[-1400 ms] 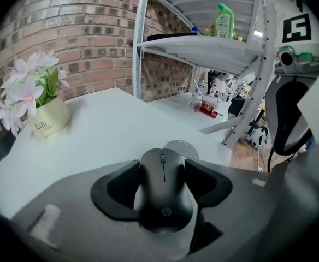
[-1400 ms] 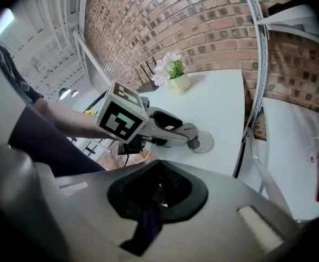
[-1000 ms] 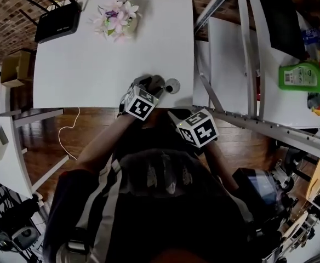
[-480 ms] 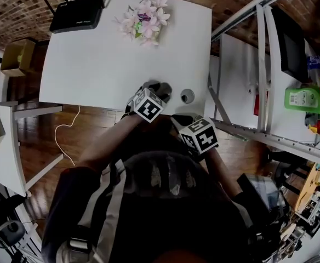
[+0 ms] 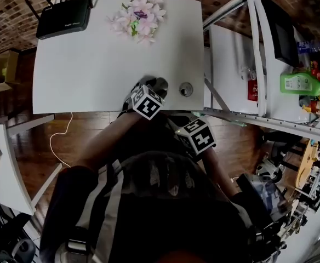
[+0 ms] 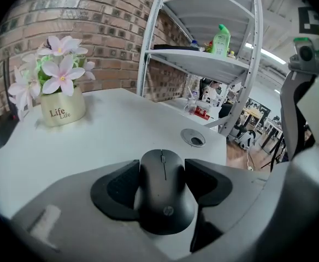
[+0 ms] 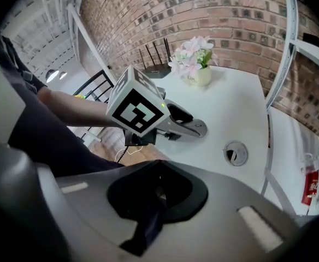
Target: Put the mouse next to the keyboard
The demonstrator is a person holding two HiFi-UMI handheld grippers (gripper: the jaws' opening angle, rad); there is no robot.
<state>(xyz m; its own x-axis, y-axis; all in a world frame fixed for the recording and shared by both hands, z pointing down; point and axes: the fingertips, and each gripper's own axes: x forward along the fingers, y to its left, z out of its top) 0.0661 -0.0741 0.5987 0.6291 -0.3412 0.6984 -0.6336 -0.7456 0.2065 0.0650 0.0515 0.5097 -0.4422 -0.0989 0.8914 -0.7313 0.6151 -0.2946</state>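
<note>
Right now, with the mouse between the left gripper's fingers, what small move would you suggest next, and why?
I would probably lift the mouse slightly, left gripper kept shut. Its fingers clamp both sides of the mouse over the white table, and no keyboard shows in any view, so a longer carry has no target yet.

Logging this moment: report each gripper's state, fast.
Left gripper: closed on the mouse.
Right gripper: closed, holding nothing.

Left gripper (image 6: pixel 162 185) jaws clamp black mouse (image 6: pixel 164 192) over white tabletop (image 6: pixel 110 130); flower pot (image 6: pixel 63 107) toward far-left edge.
</note>
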